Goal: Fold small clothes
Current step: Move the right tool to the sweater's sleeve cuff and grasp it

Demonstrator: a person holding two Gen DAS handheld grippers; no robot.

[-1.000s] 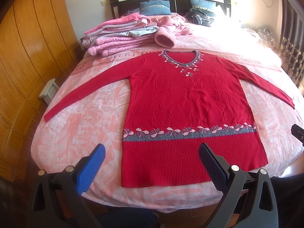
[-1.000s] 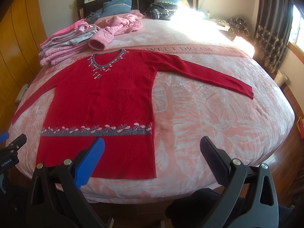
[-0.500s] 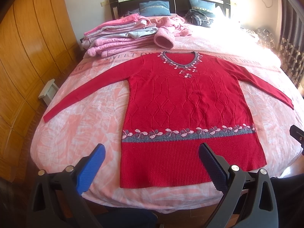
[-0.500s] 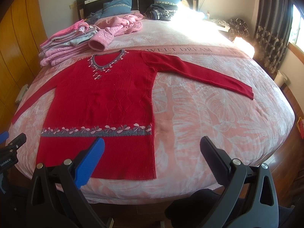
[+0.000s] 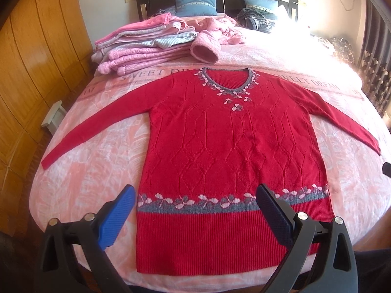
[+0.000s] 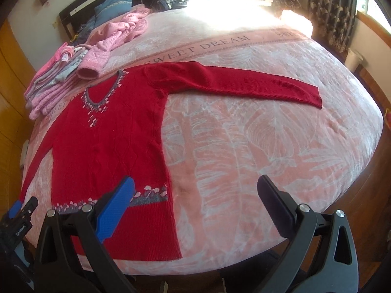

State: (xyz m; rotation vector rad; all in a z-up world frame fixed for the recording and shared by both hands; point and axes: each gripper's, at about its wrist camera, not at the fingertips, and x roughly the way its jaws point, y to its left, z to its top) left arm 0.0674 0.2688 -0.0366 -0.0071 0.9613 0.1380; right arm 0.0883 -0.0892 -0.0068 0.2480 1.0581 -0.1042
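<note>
Red sweater (image 5: 232,151) lies flat on the bed (image 5: 92,171); left tool (image 5: 195,210) and right tool (image 6: 195,202) gape wide, empty.

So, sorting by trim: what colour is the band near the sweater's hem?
Grey, with pink leaf shapes, on the red sweater; the left wrist view shows the band best.

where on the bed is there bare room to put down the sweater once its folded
Widest free patch: pink bedspread below the red sweater's right sleeve, beside its body. A smaller patch lies under the left sleeve. Crowded near the headboard: folded pink stack, crumpled pink garment.
</note>
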